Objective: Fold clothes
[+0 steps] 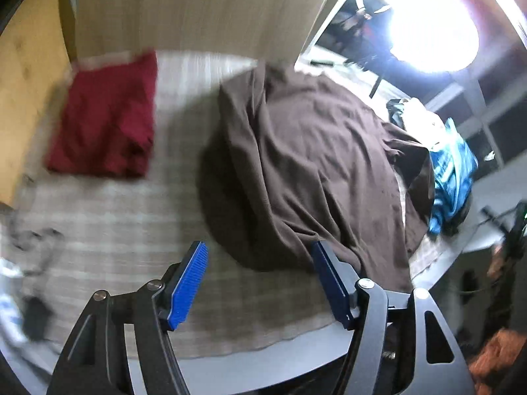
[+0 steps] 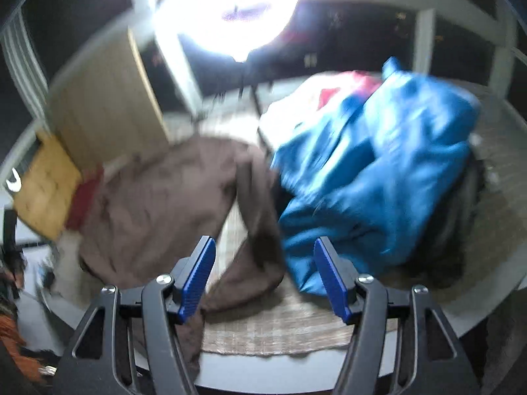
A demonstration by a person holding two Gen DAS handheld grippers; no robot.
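Left gripper (image 1: 260,283) and right gripper (image 2: 265,278) both hovering wide apart, gripping nothing, over brown garment (image 1: 306,164) lying beside blue clothes (image 2: 378,171).

The wide brown cloth garment (image 1: 306,164) is dark chocolate brown, plain, with no print; it lies ahead of the left gripper (image 1: 260,283), whose ribbed pads (image 1: 187,286) are bright blue on black arms. To the left of these tongs the folded red cloth (image 1: 105,115) is deep crimson. The woven table mat (image 1: 115,230) under them has a beige and pale grey check. Ahead and right of the right gripper (image 2: 265,276) the crumpled blue garment (image 2: 378,171) is vivid blue
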